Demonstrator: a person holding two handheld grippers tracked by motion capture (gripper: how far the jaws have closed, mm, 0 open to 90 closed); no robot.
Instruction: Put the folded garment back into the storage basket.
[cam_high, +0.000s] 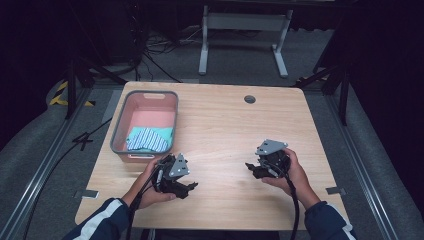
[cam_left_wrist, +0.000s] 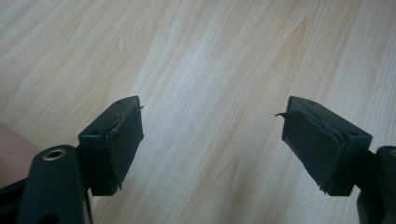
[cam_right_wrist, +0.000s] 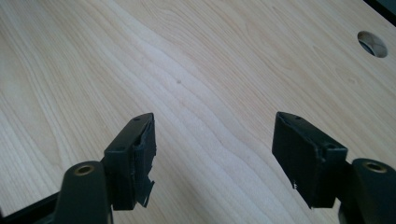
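Far left of the left gripper, up along the table's (cam_high: 225, 130) left side: grey-rimmed pink basket (cam_high: 120, 125), standing flat, with a blue-and-white striped cloth (cam_high: 148, 140) bunched in the near end and teal fabric just under it, pink floor bare beyond. Near wall of the basket just beside the left gripper (cam_high: 189, 187), apart from the jaws, not touched. Left gripper itself gripped in the left hand (cam_high: 147, 192), low over the wood near the front edge, grey three-cornered plate on top, cable trailing back past a dark sleeve with a white stripe, jaws pointing toward the table's middle. In the left gripper view, left gripper (cam_left_wrist: 212, 135) parted wide, worn black pads (cam_left_wrist: 126, 140) frayed at the edges, only pale wood grain between them, nothing held. Between the two grippers, a bare stretch of table, the tools well apart. Right of that, right gripper (cam_high: 251, 168) in the right hand (cam_high: 292, 172), also low over the wood, plate up, jaws aimed back toward the left gripper. In the right gripper view, right gripper (cam_right_wrist: 215, 140) likewise standing wide, pads (cam_right_wrist: 144, 144) ragged, bare wood in the gap, nothing clamped. Beyond the right gripper, toward the far edge, a round cable hole (cam_right_wrist: 372, 44) in the tabletop.
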